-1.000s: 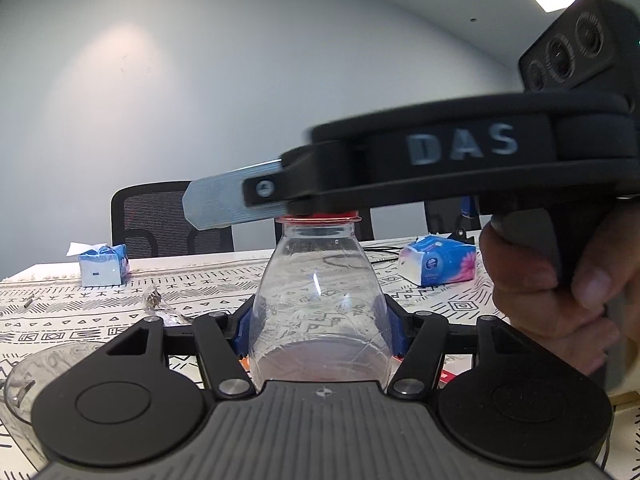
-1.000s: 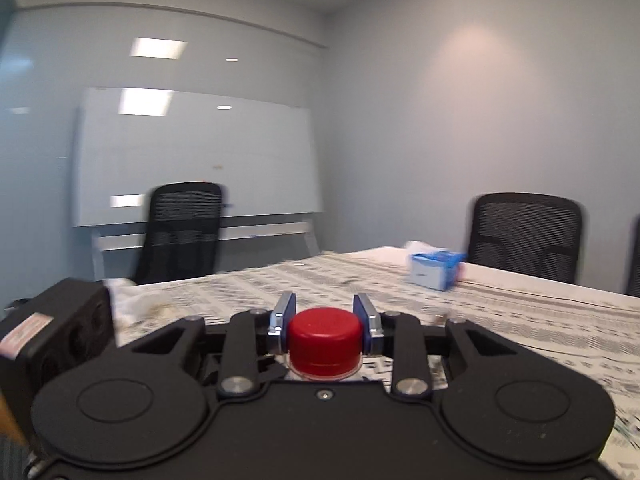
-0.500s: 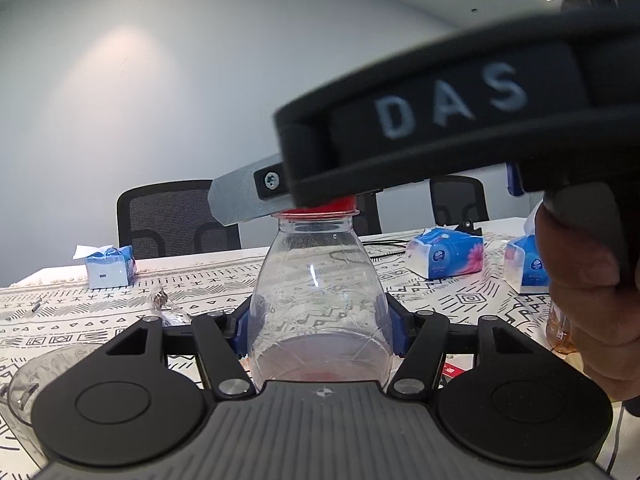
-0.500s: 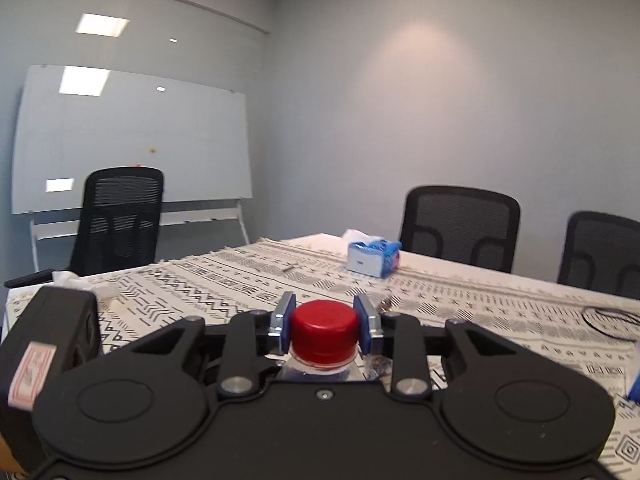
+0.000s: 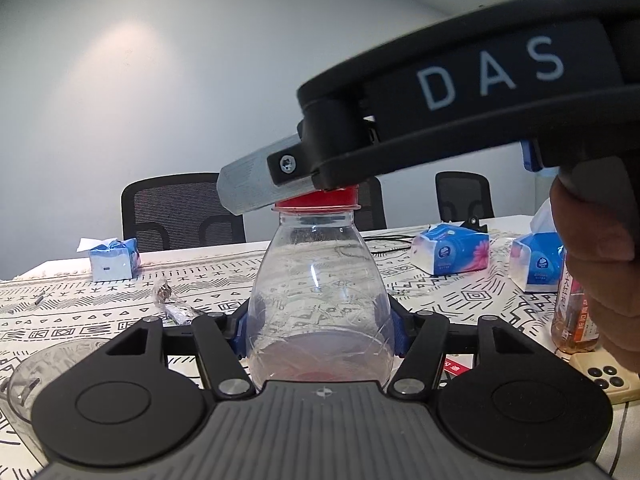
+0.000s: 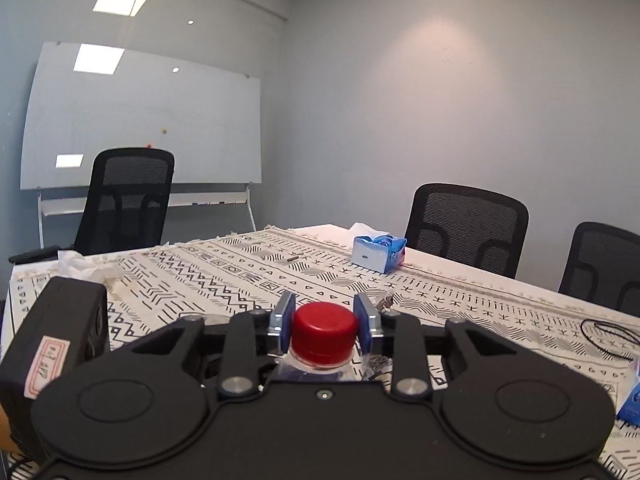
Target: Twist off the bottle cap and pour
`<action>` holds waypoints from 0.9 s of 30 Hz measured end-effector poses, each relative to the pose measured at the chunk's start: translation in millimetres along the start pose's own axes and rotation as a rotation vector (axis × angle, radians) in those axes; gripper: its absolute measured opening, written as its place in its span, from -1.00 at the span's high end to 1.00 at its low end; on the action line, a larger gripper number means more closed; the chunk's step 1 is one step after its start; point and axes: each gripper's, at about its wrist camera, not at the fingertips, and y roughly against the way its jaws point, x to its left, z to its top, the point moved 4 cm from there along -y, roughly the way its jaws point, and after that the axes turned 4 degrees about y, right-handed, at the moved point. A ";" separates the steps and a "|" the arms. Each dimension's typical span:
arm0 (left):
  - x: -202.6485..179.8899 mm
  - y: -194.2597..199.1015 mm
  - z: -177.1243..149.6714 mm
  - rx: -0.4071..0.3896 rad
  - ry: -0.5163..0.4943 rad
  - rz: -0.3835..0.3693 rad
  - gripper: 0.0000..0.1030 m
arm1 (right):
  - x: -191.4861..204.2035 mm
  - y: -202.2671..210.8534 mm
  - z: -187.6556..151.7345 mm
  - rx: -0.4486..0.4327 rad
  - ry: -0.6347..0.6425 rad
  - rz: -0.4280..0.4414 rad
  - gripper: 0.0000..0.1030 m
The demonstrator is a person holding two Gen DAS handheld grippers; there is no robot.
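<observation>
The bottle stands upright in the middle of the left wrist view, its clear body clamped between the jaws of the left gripper. Only this view shows the body and the reddish liquid low inside it. The right wrist view shows only the neck and the red cap, seen from above, with the right gripper straddling it: its jaws stand on either side of the cap with a thin gap showing on both sides, so they are slightly apart, not pressing. From the left camera the same gripper crosses over the bottle top and hides most of the cap, a hand on its handle at the right.

A clear cup sits at the near left on the patterned bench; I cannot tell what it holds. A second bottle with amber liquid stands at the right, partly behind the hand. Tissue packs lie farther back, and black chairs line the far edge.
</observation>
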 end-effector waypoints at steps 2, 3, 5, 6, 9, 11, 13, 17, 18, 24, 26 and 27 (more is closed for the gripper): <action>1.6 -0.4 0.1 0.003 0.010 0.000 -0.14 | -7.9 -0.8 -3.0 -0.024 0.009 0.075 0.36; 2.2 0.2 0.2 0.004 0.018 -0.002 -0.14 | -14.9 -1.8 -5.0 -0.044 0.019 0.143 0.36; 3.5 0.5 0.4 0.006 0.026 -0.007 -0.14 | -28.4 -3.5 -8.8 -0.083 0.044 0.273 0.36; 3.1 0.1 0.4 0.009 0.022 -0.010 -0.14 | -38.2 -6.2 -10.4 -0.091 0.031 0.351 0.36; -0.8 0.3 0.1 0.009 -0.001 -0.019 -0.14 | -64.0 -13.3 -12.2 -0.083 -0.016 0.555 0.36; -2.3 0.7 0.1 0.007 -0.007 -0.025 -0.14 | -67.5 -14.2 -9.1 -0.057 -0.009 0.589 0.35; -2.0 0.4 0.0 0.007 -0.005 -0.026 -0.14 | -62.3 -11.5 -5.5 -0.034 -0.001 0.559 0.34; -0.1 -0.5 -0.2 0.009 0.005 -0.023 -0.14 | -30.7 0.3 0.9 -0.025 0.011 0.183 -0.18; -0.5 -0.4 -0.3 0.009 0.003 -0.022 -0.14 | -23.2 3.0 0.5 -0.031 0.014 0.125 -0.18; 1.8 -0.9 -1.0 0.011 0.014 -0.019 -0.14 | -10.4 7.1 -3.9 -0.043 0.024 0.036 -0.12; 4.9 -2.7 -0.7 0.015 0.029 -0.020 -0.15 | -23.3 11.5 -7.4 -0.035 -0.004 0.064 -0.12; 4.6 -3.1 -0.6 0.015 0.025 -0.020 -0.14 | -30.1 15.3 -9.4 -0.034 -0.023 0.093 -0.12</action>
